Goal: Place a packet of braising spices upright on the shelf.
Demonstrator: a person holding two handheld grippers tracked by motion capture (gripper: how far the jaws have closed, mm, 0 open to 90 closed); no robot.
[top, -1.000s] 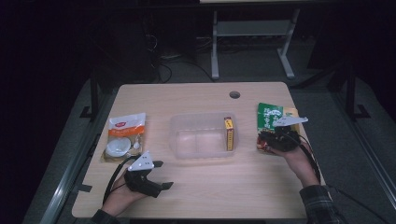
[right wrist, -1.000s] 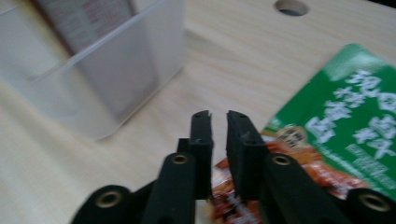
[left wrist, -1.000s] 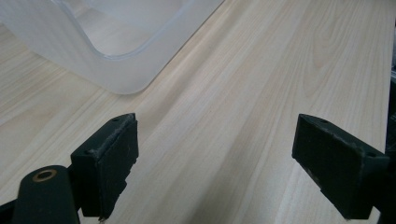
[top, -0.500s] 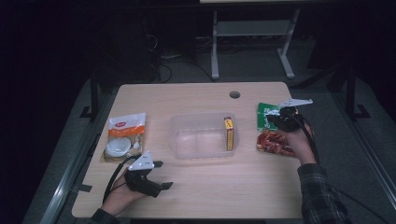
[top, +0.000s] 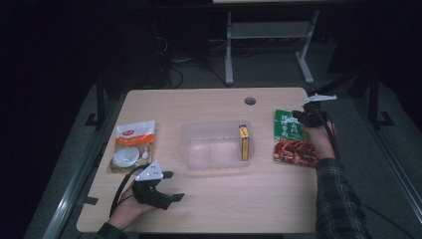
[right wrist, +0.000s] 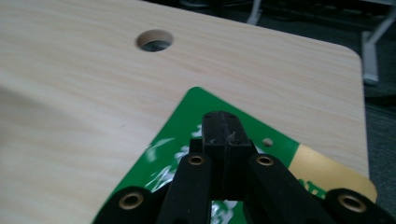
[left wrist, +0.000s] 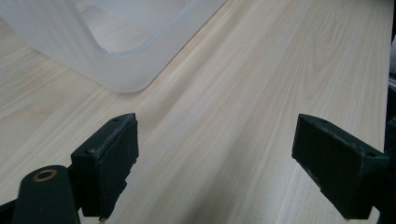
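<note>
- looks like a pack-the-snacks-into-the-tub job, and I'd call it roughly a third done
- clear tub (top: pixel 189 149) sits mid tabletop (top: pixel 224 204) with one thing in it so far: a slim yellow box (top: pixel 243 143) standing on edge against the tub's right wall
- still outside: the green-and-red packet (top: pixel 288 137) lying flat to the right of the tub, and the orange-and-white packet (top: pixel 133 144) flat to the left of it
- right tongs (top: pixel 303 115) are over the far green end of that green-and-red packet, near the cable hole (top: pixel 250 101) – in the right gripper view the tongs (right wrist: pixel 222 126) are pinched fully together, and the packet's green top (right wrist: pixel 196 100) runs on past the tips, so they seem to sit on or just above it, not clamped on an edge
- left tongs (top: pixel 175 185) are parked low on the tabletop by the tub's near left corner, spread wide with nothing in them; the left gripper view has just bare wood between the tongs (left wrist: pixel 215 140) and the tub corner (left wrist: pixel 116 51) ahead
- my guess for what's left – get a real grip on the green-and-red packet, drop it in the tub, then the orange-and-white one
</note>
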